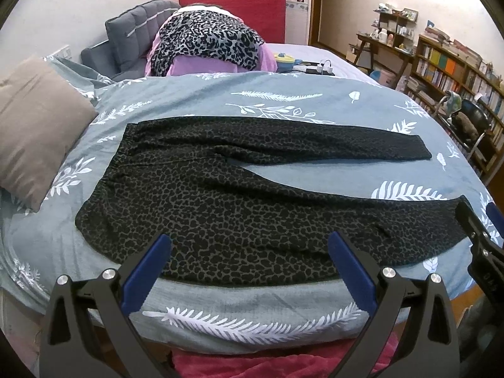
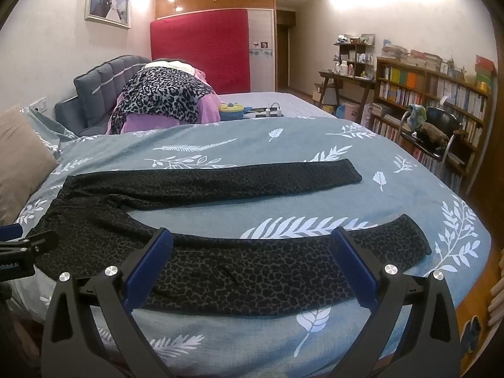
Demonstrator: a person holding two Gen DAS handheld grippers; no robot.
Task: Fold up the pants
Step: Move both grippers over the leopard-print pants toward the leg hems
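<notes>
Bed: from my remote station I see a wide bed [image 2: 409,195] under a grey-blue quilt printed with white leaves and feathers, filling both wrist views.
Pants: dark leopard-print pants [image 1: 220,208] lie flat on the quilt, unfolded, waistband to the left, legs running right and splayed in a V with bare quilt between them; the near leg [image 2: 252,274] runs along the quilt's front edge, the far leg [image 2: 220,179] lies farther back.
Clothes heap: a pile topped with grey leopard fabric [image 1: 204,41] over pink cloth sits at the far side of the bed, against a grey padded headboard.
Pillow: a taupe pillow [image 1: 34,126] rests at the quilt's left edge.
Left gripper: my left gripper [image 1: 249,249] hangs over the seat and thigh of the near leg, its blue-padded fingers [image 1: 148,271] spread wide, nothing between them; whether the tips touch the cloth I cannot tell.
Right gripper: my right gripper [image 2: 250,245] hangs over the near leg's lower half, fingers equally wide apart and empty; it also shows at the left view's right edge, beside the near cuff.
</notes>
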